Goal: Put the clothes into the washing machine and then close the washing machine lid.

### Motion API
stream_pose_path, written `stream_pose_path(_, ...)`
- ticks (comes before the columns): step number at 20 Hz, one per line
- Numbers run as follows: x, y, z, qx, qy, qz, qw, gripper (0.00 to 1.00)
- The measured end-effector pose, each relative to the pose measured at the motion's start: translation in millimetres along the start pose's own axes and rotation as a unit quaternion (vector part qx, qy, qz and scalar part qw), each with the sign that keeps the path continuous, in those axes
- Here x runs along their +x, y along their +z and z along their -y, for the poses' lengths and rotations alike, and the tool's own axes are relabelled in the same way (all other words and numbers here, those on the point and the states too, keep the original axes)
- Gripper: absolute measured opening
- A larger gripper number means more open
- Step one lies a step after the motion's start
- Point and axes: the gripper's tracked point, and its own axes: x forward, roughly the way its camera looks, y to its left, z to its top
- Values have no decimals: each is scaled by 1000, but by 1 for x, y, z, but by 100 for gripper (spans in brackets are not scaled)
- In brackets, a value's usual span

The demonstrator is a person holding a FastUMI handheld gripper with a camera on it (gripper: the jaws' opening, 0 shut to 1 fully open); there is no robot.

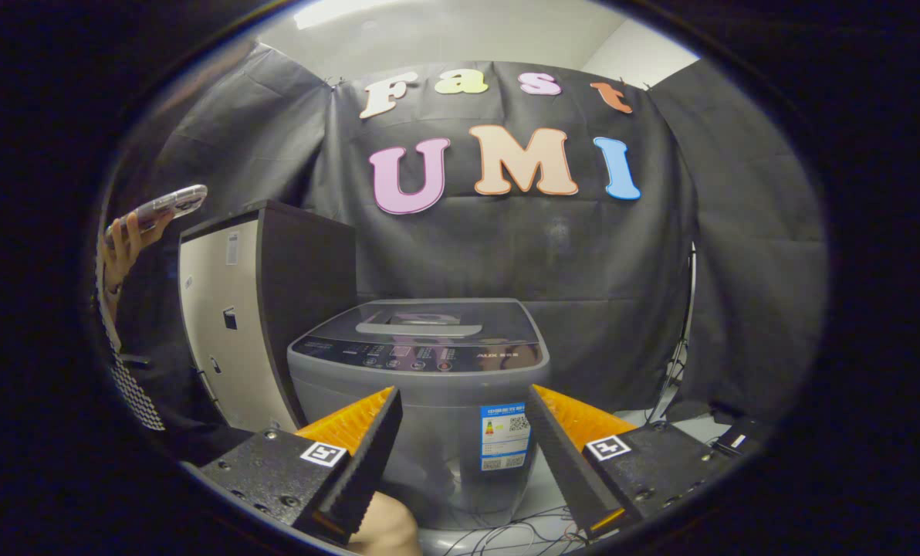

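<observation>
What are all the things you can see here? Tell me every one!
washing machine: one, grey, lid shut, straight ahead beyond the tongs
sticker: one, blue and white, on the washing machine's front, between the fingers
cabinet: one, cream front with dark sides, left of the washing machine
cables: several, thin, on the floor below the washing machine
phone: one, in a clear case, held up left of the cabinet
hand: one, holding the phone
tongs: one pair, open, holding nothing, pointing at the washing machine
</observation>
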Motion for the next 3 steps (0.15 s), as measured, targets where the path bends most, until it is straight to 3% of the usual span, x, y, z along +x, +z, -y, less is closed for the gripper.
stream_pose_path(3,-1,4,0,0,0,8,1000,97)
